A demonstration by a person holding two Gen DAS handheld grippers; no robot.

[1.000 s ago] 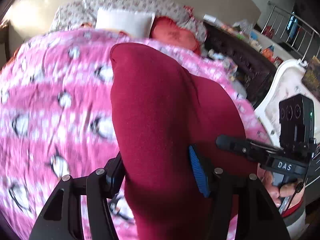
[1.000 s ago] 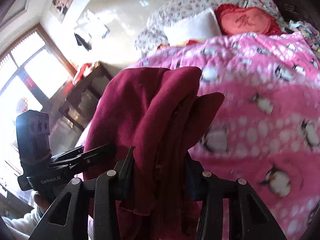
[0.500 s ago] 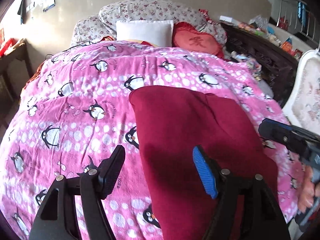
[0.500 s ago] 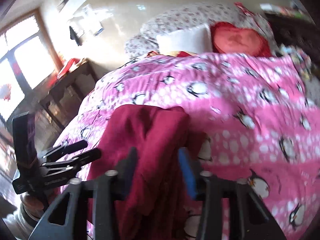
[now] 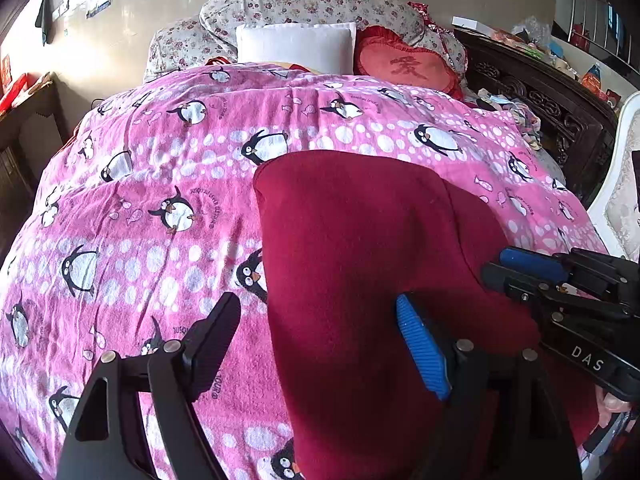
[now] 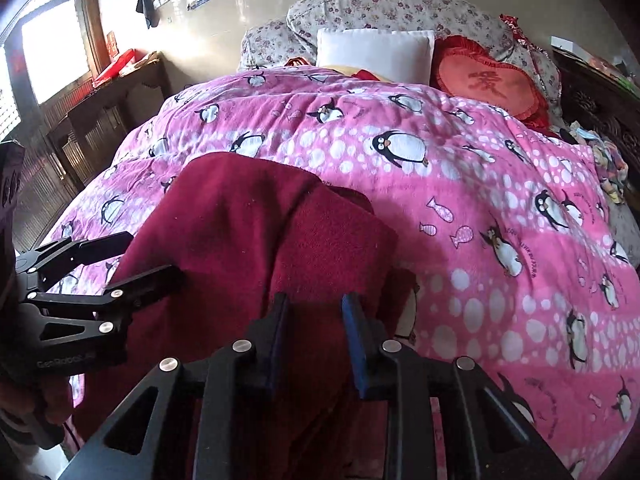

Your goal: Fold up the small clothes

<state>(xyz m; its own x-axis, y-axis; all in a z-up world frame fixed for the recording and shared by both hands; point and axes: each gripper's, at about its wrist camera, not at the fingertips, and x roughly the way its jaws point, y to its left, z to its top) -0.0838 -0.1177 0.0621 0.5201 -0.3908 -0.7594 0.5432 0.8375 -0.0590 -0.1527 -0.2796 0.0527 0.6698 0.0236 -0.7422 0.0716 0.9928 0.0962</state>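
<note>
Left gripper (image 5: 320, 328) first: its jaws were spreading, the plain black finger over bare blanket and the blue-padded one over the dark red fleece garment (image 5: 360, 260), neither pinching anything. That garment lay on the pink penguin blanket (image 5: 160, 160), draped toward the near edge of my bed, one layer lying over another. My right gripper (image 6: 314, 316) sat at the garment's right-hand side with its jaws closing; a thick ridge of the red fleece stood between the pads, though I could not tell whether they already bit on it.

My worry was the upper layer. With the left side let go, nothing pinned that edge, so if the right gripper dragged its ridge sideways, the whole piece might slide on the fuzzy blanket rather than fold, and the layers would skew. Grabbing a bunched ridge could also catch both layers at once, or a tuck of the blanket below, which would lift with it. The garment hung near the mattress edge, so a pull toward me might tip it off.

Compared with a second before, the cloth had come down: then both grippers held it up in the air, clamped in each, hiding much of the bed. Now it rested flat, my left jaws had released and widened, and my right ones, having opened, narrowed again on it.
</note>
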